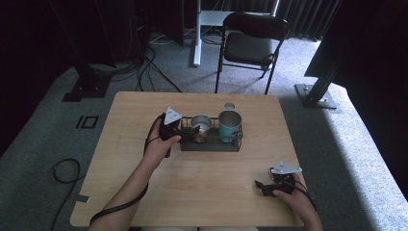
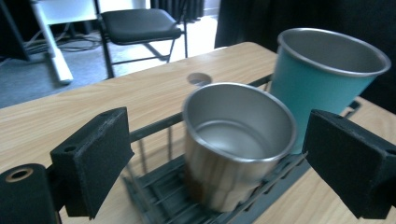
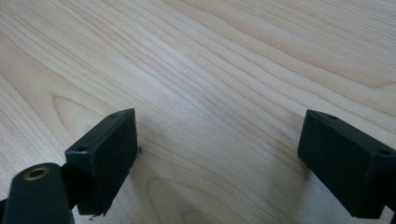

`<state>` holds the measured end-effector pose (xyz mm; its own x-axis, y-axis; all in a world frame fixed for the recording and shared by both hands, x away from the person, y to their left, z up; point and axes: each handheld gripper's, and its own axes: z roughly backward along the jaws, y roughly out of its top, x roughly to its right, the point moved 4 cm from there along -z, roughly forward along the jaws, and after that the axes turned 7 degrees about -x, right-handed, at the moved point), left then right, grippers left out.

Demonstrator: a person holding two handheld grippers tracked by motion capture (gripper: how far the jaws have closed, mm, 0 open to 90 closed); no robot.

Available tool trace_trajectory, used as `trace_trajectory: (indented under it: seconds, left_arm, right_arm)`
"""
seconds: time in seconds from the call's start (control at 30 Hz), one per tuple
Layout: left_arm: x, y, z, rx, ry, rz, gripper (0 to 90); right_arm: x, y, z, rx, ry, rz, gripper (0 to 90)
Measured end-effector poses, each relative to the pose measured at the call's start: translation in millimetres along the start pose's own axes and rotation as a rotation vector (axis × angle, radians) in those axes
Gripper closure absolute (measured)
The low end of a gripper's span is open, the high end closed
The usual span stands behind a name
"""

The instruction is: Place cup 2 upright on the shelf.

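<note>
A wire rack sits mid-table, nearer the far edge; in it stand two cups — the steel cup left, the taller cup right. A folding chair stands beyond the far edge.

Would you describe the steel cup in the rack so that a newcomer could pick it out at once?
On the wooden table stands a dark wire rack near the middle, just beyond the left tool. Two cups stand in it side by side; the steel cup is the one nearer that tool. It is bare shiny metal and shorter, while its neighbour, the teal cup, is taller and painted outside.
</note>
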<state>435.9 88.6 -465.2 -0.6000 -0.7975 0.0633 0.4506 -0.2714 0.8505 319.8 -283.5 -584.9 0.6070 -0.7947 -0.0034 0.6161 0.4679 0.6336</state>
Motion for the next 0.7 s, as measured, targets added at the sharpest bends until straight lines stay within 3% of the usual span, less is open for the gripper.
trace_trajectory:
  seconds: [0.1, 0.33, 0.7]
  left_arm:
    - [-5.6, -3.3, 4.8, 0.0, 0.014, 0.021, 8.9]
    - [-16.3, -14.0, 10.7, -0.028, 0.06, 0.016, 8.9]
    - [-32.1, -22.1, 23.0, -0.028, 0.112, 0.027, 8.8]
  right_arm:
    - [0.0, 0.0, 0.0, 0.0, 0.0, 0.0, 11.6]
    - [0.0, 0.0, 0.0, 0.0, 0.0, 0.0, 11.6]
    - [0.0, 0.0, 0.0, 0.0, 0.0, 0.0, 11.6]
